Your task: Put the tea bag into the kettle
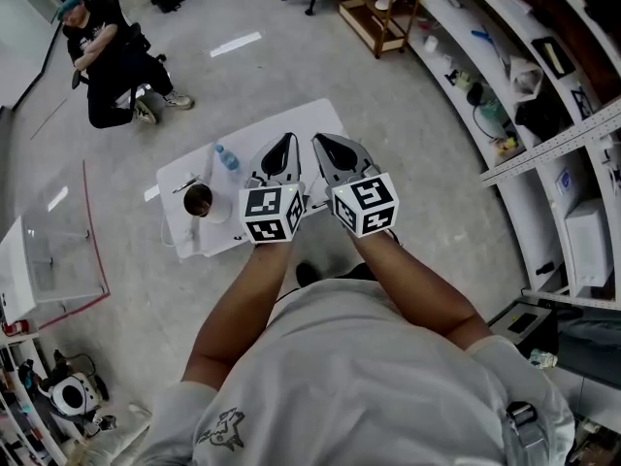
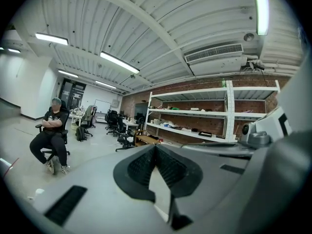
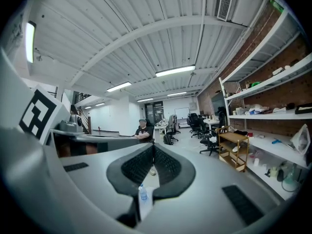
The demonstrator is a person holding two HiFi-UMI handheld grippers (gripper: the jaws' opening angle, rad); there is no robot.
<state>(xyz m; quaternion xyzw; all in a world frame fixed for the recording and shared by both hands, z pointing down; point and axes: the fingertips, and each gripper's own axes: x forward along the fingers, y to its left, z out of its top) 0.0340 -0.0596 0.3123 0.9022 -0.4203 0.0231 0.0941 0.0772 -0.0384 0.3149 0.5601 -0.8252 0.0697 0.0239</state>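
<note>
A small white table (image 1: 310, 124) stands on the floor ahead of me. Near its left end sits the kettle (image 1: 198, 200), round with a dark open mouth. A thin dark item (image 1: 186, 184) lies just beside it; I cannot make out the tea bag. My left gripper (image 1: 286, 140) and right gripper (image 1: 318, 140) hover side by side over the table's middle, right of the kettle. Both are shut with nothing between the pads. In the left gripper view the left gripper (image 2: 156, 147) points level across the room. The right gripper (image 3: 153, 146) does the same in the right gripper view.
A clear water bottle (image 1: 226, 158) stands on the table behind the kettle, also visible as the bottle (image 3: 143, 193) under the right jaws. A seated person (image 1: 107, 61) is far left. A wooden rack (image 1: 378, 8) and long shelves (image 1: 543, 163) line the right. A clear box (image 1: 53, 250) stands left.
</note>
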